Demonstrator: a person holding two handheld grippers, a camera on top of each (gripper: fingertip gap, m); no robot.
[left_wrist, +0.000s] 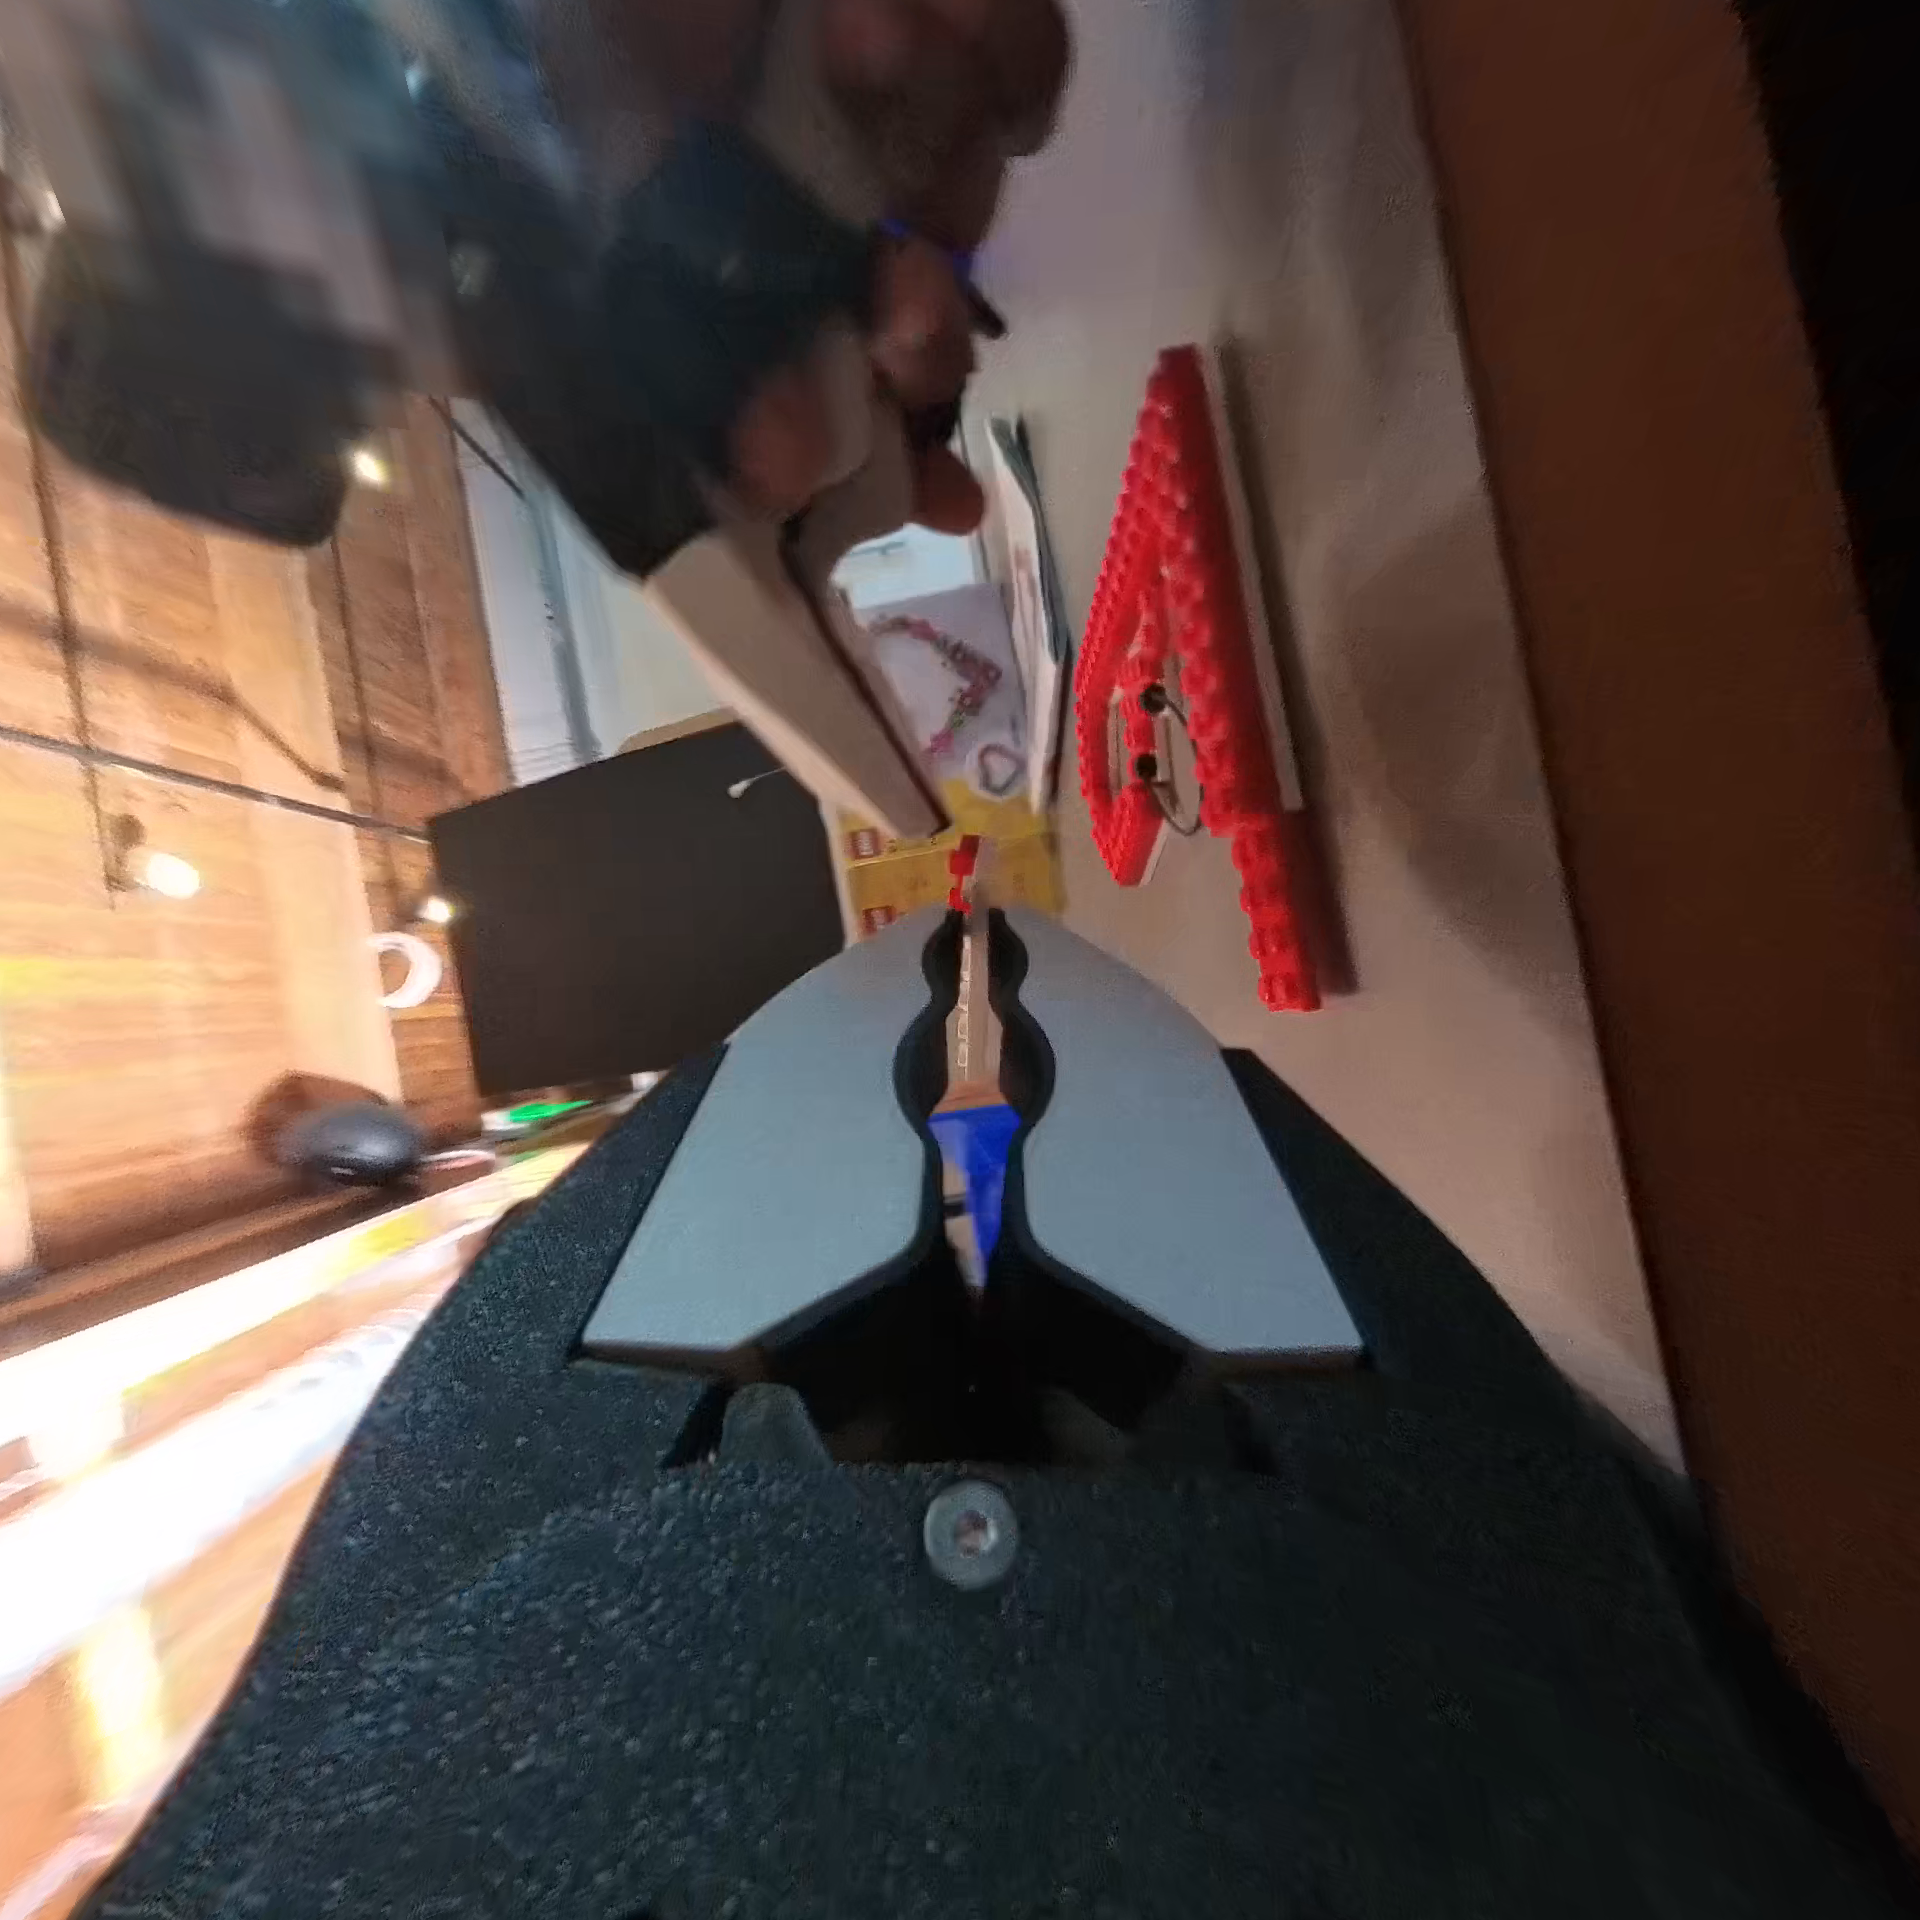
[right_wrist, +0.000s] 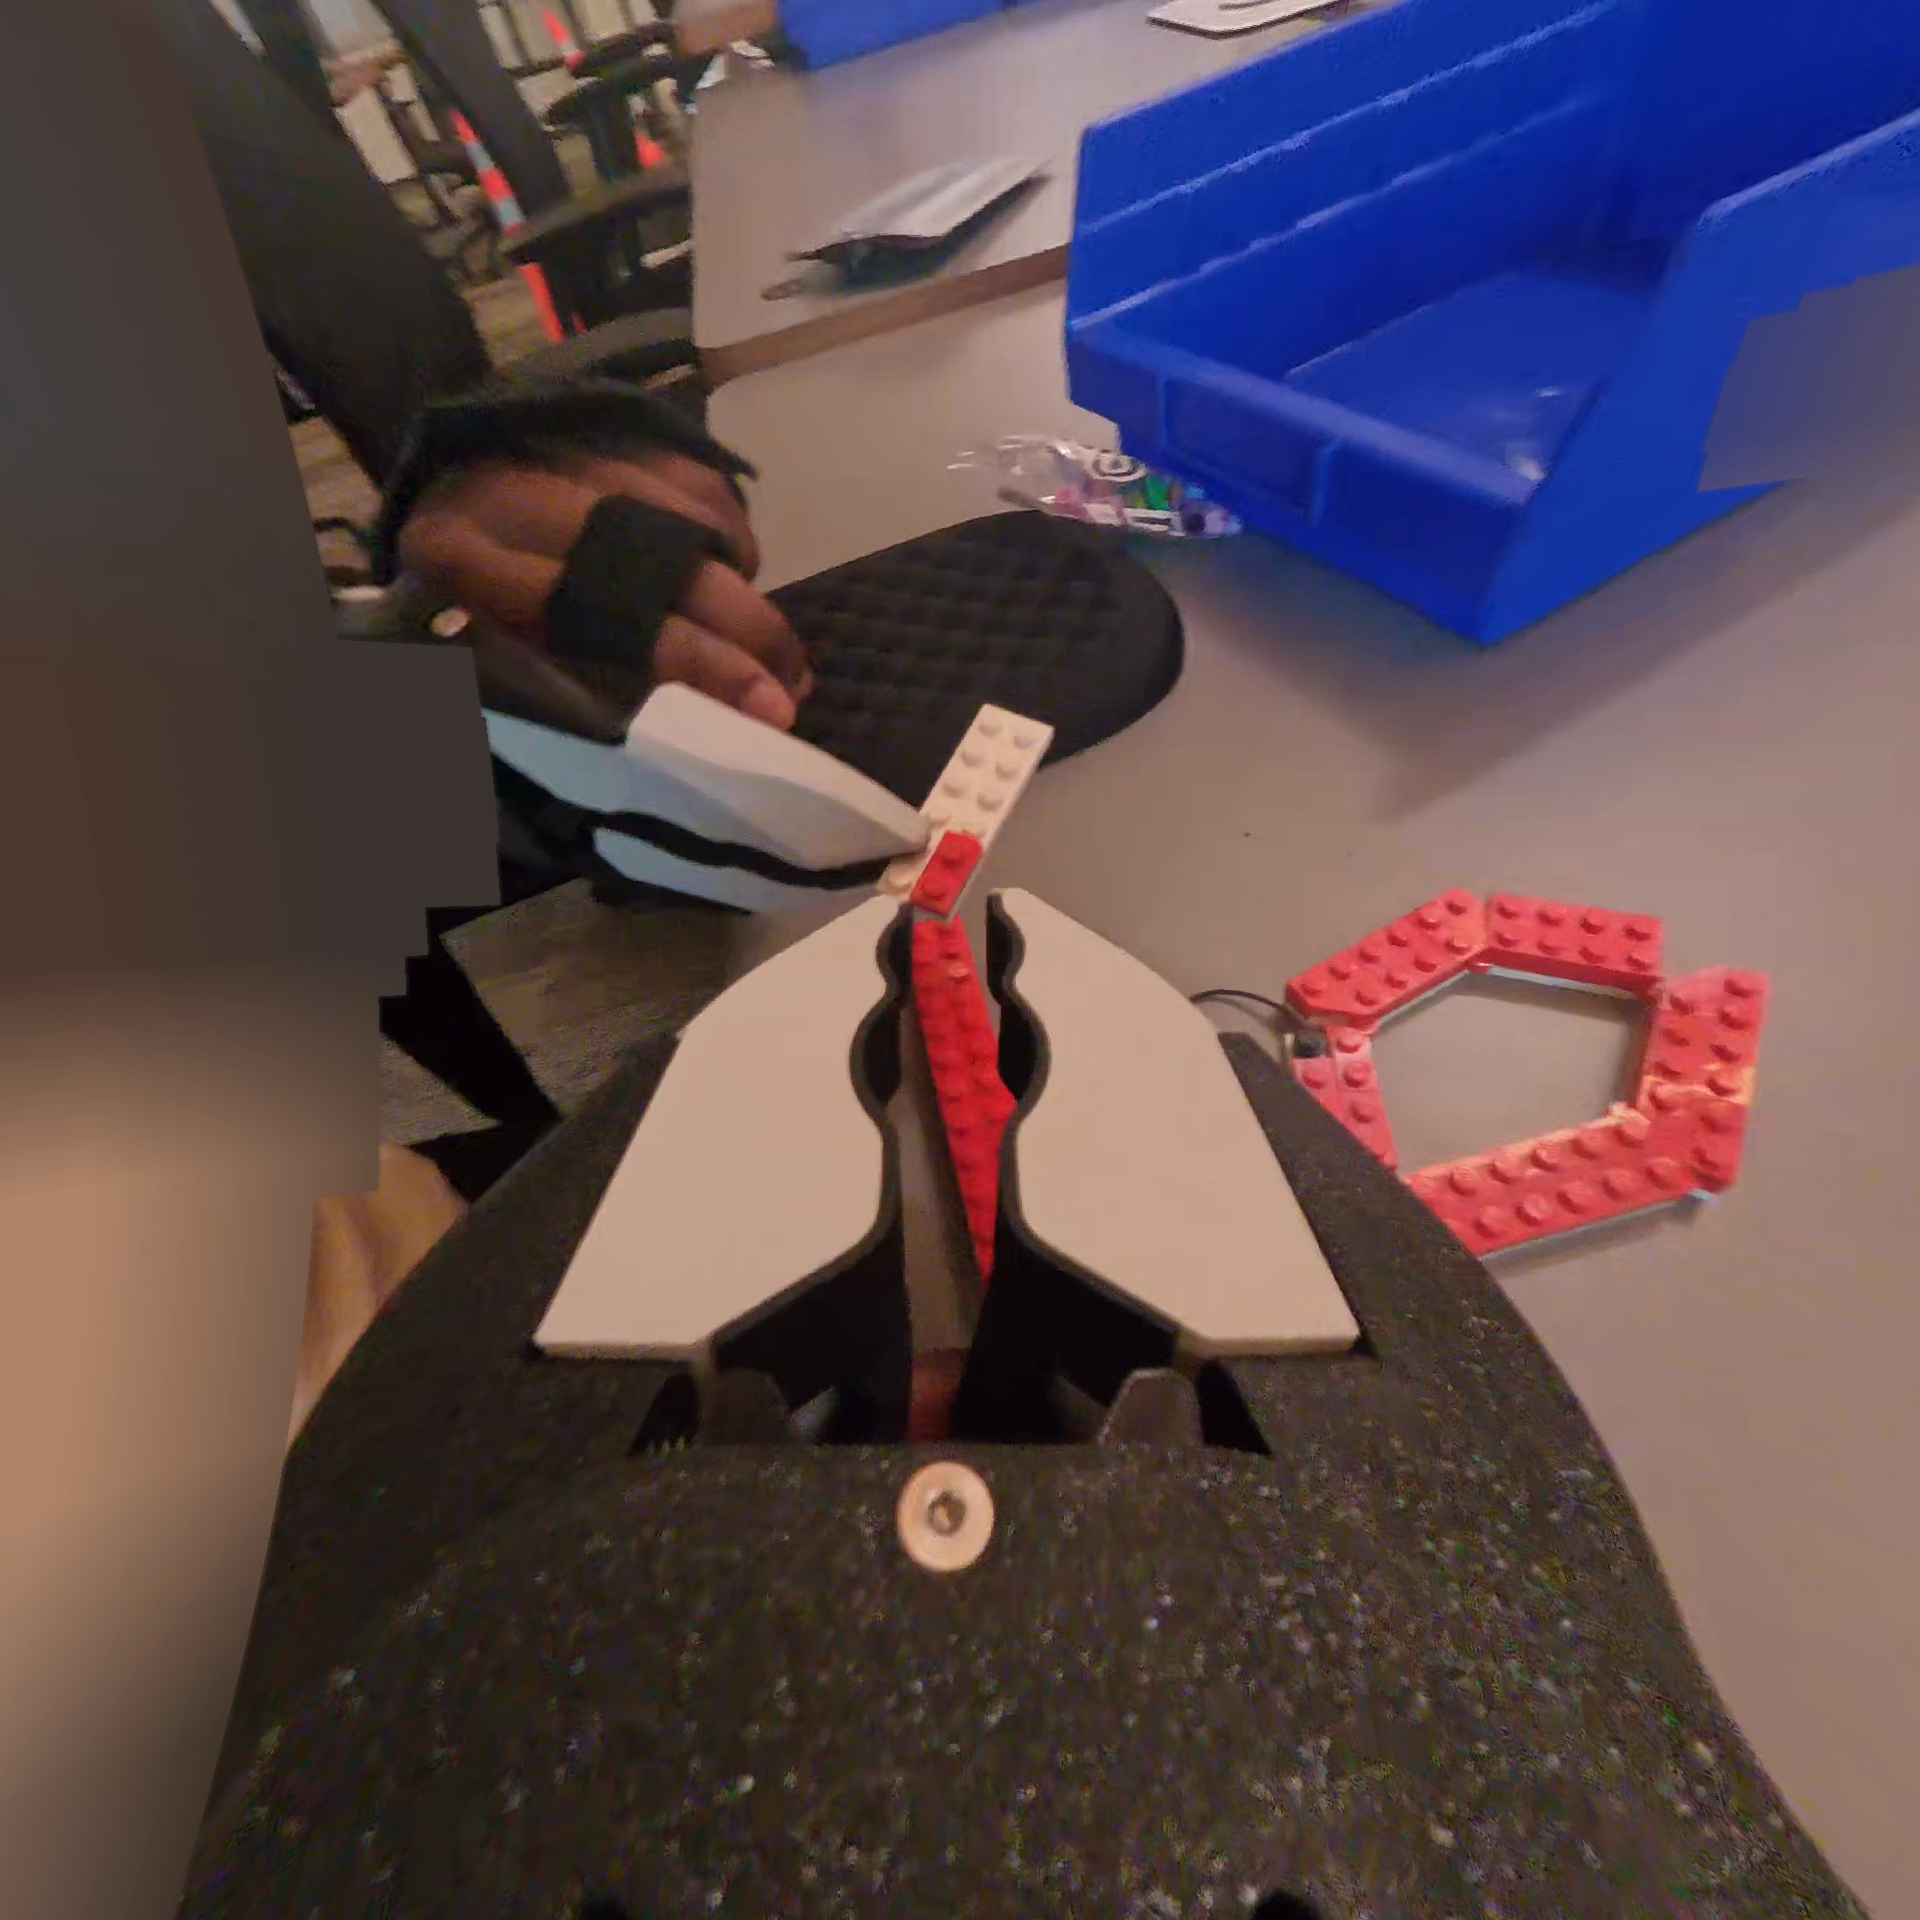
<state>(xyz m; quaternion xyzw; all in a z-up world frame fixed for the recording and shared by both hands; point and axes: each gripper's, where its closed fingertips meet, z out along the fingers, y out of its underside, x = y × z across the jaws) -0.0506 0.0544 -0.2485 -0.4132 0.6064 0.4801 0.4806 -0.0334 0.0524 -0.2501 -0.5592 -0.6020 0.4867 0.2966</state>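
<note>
My right gripper (right_wrist: 951, 909) is shut on a long red studded plate (right_wrist: 961, 1060) that stands on edge between its fingers. A small red plate (right_wrist: 945, 868) sits at its far end, against a white studded plate (right_wrist: 987, 769). My left gripper (right_wrist: 904, 847) comes in from the left, held by a hand, and is shut on the white plate's near end. In the left wrist view, the left gripper (left_wrist: 971, 920) pinches the white plate (left_wrist: 971, 997) edge-on. A red piece (left_wrist: 964, 868) shows just past its tips, with the right gripper (left_wrist: 935, 821) meeting it from above.
A five-sided ring of red plates (right_wrist: 1558, 1174) lies on the grey table (right_wrist: 1558, 779) to the right, also in the left wrist view (left_wrist: 1174, 582). A blue bin (right_wrist: 1455, 312), a bag of small pieces (right_wrist: 1112, 488) and a black pad (right_wrist: 987, 623) lie beyond. A yellow box (left_wrist: 904, 883) is nearby.
</note>
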